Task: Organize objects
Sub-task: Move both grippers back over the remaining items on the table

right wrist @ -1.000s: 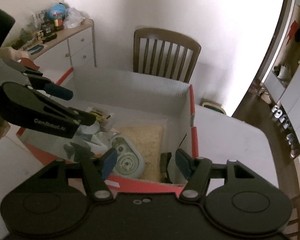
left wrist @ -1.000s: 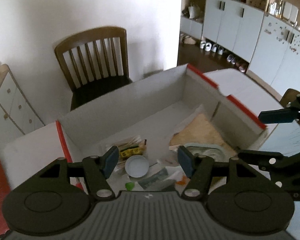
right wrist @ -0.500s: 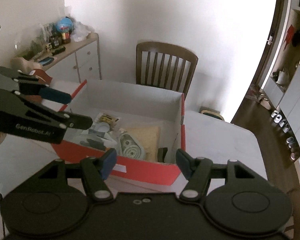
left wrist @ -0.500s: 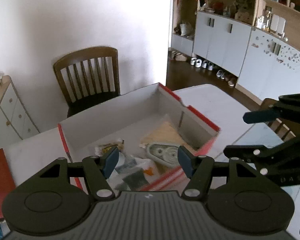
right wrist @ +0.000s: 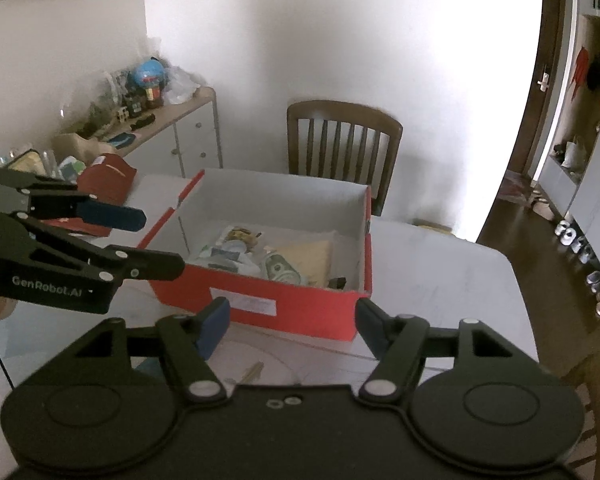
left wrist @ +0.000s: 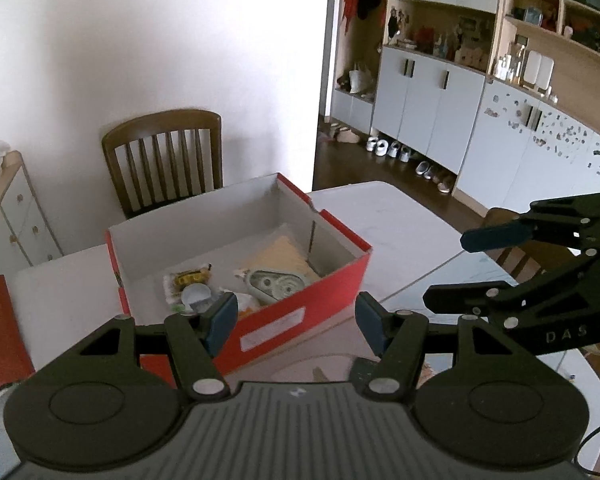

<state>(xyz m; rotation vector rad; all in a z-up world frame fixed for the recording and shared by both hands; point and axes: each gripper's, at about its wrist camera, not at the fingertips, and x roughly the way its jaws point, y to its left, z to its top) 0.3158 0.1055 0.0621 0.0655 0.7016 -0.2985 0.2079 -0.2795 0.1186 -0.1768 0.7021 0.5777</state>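
Both my left gripper (left wrist: pixel 292 322) and right gripper (right wrist: pixel 290 326) are hovering wide and empty before the red box (right wrist: pixel 284 304) on the table (right wrist: pixel 440 276); the right jaws have just been opening, and I am risking clipping its near wall.

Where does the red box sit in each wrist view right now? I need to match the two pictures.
Left wrist view: red box sits centre-left, just above the left gripper.
Right wrist view: red box sits at centre, just above the right gripper.
Shared landmark: the wooden chair behind the box.
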